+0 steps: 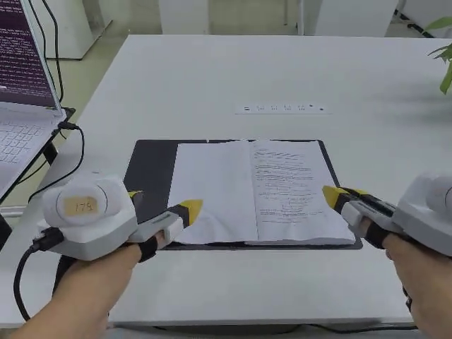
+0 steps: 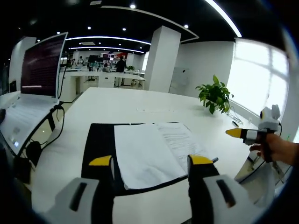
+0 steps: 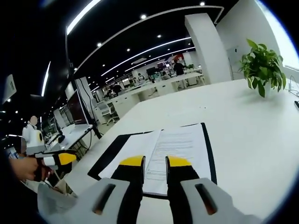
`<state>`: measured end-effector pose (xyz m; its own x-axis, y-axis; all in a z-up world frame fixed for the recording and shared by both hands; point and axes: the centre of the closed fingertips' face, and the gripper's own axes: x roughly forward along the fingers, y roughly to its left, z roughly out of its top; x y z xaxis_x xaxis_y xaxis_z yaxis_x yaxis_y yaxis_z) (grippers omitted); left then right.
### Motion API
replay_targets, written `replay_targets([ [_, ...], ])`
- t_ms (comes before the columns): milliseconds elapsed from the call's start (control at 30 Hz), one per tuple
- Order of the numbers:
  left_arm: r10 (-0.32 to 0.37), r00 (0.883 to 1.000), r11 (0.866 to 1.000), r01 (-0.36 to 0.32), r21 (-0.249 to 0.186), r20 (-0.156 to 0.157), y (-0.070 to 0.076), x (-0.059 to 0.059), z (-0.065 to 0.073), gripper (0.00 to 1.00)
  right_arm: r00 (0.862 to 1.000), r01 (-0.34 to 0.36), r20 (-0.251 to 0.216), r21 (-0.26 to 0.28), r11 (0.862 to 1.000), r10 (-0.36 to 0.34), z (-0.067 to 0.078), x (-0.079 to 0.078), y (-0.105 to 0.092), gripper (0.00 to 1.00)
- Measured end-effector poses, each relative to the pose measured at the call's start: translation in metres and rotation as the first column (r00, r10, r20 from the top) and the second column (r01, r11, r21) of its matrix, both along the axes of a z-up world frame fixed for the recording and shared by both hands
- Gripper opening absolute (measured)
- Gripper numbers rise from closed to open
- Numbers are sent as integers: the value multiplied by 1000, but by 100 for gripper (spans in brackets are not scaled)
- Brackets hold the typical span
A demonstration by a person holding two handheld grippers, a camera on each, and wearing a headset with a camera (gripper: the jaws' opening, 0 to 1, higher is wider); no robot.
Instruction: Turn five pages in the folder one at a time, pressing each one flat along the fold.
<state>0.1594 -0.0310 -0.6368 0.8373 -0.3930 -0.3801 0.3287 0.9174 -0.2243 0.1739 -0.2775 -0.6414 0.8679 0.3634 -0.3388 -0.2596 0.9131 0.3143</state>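
Note:
A black folder [image 1: 152, 169] lies open on the white table [image 1: 247, 70], near its front edge. A blank white page [image 1: 212, 187] lies on the left of the fold and a printed page [image 1: 289, 183] on the right. My left gripper [image 1: 162, 201] hovers at the folder's lower left corner, its yellow-tipped jaws wide open and empty [image 2: 150, 161]. My right gripper [image 1: 339, 194] sits at the printed page's right edge, its jaws shut with nothing between them [image 3: 155, 161]. I cannot tell whether it touches the paper.
An open laptop [image 1: 18, 92] stands at the far left, with a black cable [image 1: 70, 155] trailing beside the folder. A flush socket strip [image 1: 282, 108] sits behind the folder. A potted plant [image 1: 445, 56] is at the far right.

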Motion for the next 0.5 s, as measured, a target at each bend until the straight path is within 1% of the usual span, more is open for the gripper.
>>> replay_targets([
  [133,-6,1000,1000,6,13,3,0,-4,2,66,1000,2,-11,-23,1000,-2,-4,-1,-4,33],
  [200,-4,1000,1000,4,13,2,0,-6,4,67,1000,2,-19,-36,999,-3,-7,-1,-8,40],
  [233,-4,1000,1000,4,14,2,0,-6,4,68,1000,2,-25,-44,999,-3,-9,-2,-9,42],
  [333,-7,1000,1000,7,21,2,0,-6,4,71,1000,3,-21,-75,997,-4,-10,-2,-15,49],
  [367,-8,1000,1000,8,23,2,-1,-7,5,72,1000,1,-19,-85,996,-2,-10,-2,-16,53],
  [467,-11,1000,1000,11,26,-11,-3,-9,4,80,1000,-1,-26,-79,997,-1,-13,-3,-20,63],
  [500,-12,1000,999,12,30,-3,-5,-10,6,84,1000,2,-23,-81,997,-4,-14,-4,-22,66],
])
